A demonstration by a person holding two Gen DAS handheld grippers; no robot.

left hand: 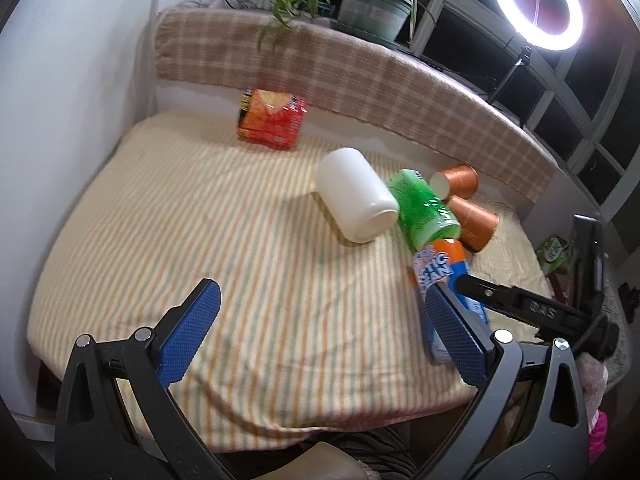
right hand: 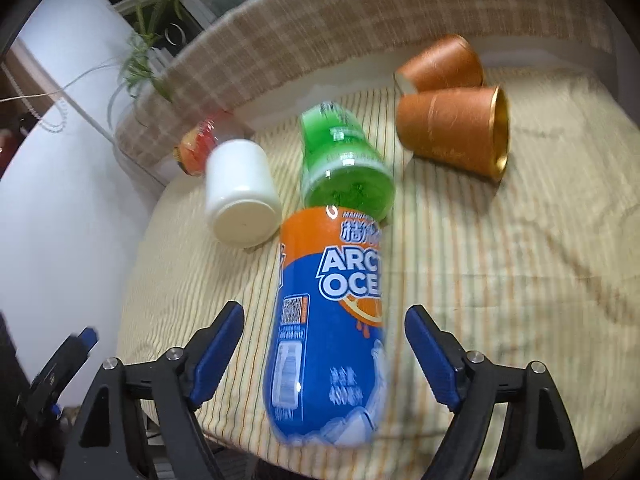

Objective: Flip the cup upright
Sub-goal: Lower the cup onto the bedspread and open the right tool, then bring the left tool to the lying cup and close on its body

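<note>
Two orange paper cups lie on their sides on the striped cloth. The nearer cup (right hand: pixel 452 132) has its gold-lined mouth facing right; it also shows in the left wrist view (left hand: pixel 476 224). The farther cup (right hand: pixel 440 66) lies behind it, white base facing left, and shows in the left wrist view (left hand: pixel 456 182). My left gripper (left hand: pixel 320 332) is open and empty over the cloth. My right gripper (right hand: pixel 324 344) is open, its jaws on either side of a blue and orange bottle (right hand: pixel 332 328) without touching it.
A white jar (left hand: pixel 358 196) and a green bottle (left hand: pixel 424 208) lie on their sides mid-table. A red snack pack (left hand: pixel 272 118) sits at the back. A checked backrest (left hand: pixel 360 76), plants (left hand: pixel 372 4) and a ring light (left hand: pixel 536 0) stand behind. A white wall is at left.
</note>
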